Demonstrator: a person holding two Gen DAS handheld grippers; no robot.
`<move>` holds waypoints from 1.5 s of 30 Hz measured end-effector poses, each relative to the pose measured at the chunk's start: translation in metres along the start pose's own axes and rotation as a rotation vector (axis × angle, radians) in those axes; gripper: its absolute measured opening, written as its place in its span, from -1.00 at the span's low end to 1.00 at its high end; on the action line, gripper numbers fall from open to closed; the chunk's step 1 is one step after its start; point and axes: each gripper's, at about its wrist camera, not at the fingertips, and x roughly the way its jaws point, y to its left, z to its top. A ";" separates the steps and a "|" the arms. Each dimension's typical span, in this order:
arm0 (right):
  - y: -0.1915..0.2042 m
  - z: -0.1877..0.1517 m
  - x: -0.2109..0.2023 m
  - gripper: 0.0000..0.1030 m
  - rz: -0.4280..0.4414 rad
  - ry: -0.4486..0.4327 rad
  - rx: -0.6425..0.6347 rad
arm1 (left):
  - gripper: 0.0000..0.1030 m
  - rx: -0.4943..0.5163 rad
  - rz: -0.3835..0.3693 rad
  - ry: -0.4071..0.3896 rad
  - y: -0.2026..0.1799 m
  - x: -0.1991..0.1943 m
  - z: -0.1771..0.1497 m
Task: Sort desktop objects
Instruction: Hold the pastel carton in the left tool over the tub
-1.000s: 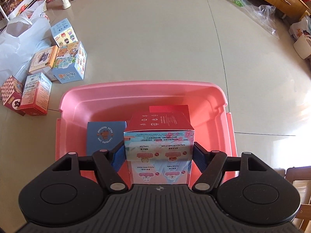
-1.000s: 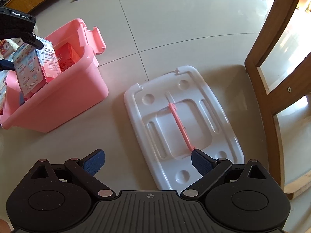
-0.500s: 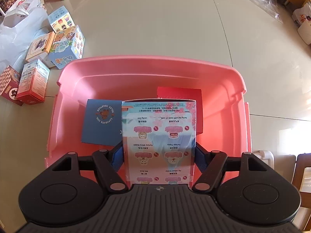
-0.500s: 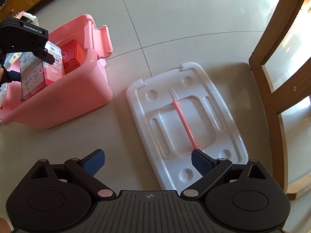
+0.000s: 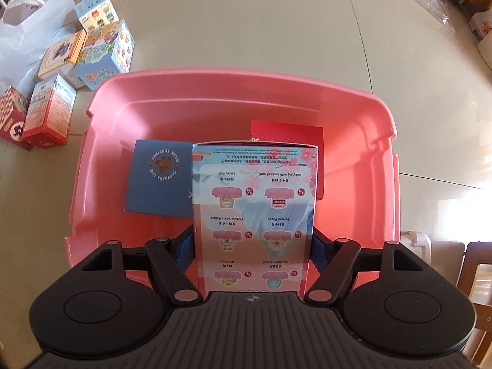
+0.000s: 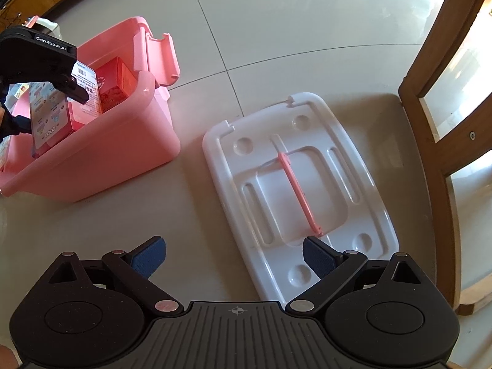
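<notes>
Beige tiled floor (image 5: 246,30), left gripper (image 5: 253,243) clamped on pastel toy box (image 5: 253,215) over pink bin (image 5: 353,184), blue box (image 5: 160,178) left of it, right gripper (image 6: 233,256) spread apart, white lid (image 6: 295,190) ahead.

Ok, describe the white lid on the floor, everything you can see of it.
The lid is a white, glossy, plastic-looking rectangle with rounded corners, lying flat on the floor beside the pink bin, apart from it. It has molded recesses: round dimples near the corners, long slots, a central panel. A thin pink handle runs across the middle. Two notches mark its far edge. The right gripper, fingers spread, hovers over its near end.
</notes>
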 end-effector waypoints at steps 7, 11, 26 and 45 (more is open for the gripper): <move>0.001 0.000 0.000 0.84 0.005 0.003 -0.001 | 0.44 0.022 -0.017 -0.006 0.005 -0.003 -0.001; 0.002 0.000 -0.001 0.84 0.006 0.002 -0.004 | 0.38 0.024 -0.025 -0.056 0.007 -0.008 -0.003; 0.003 0.001 0.000 0.84 0.014 0.001 0.006 | 0.38 0.307 -0.005 -0.151 0.000 -0.010 -0.018; 0.005 0.001 0.005 0.84 0.008 0.018 -0.002 | 0.38 0.917 0.002 -0.106 -0.028 -0.008 -0.024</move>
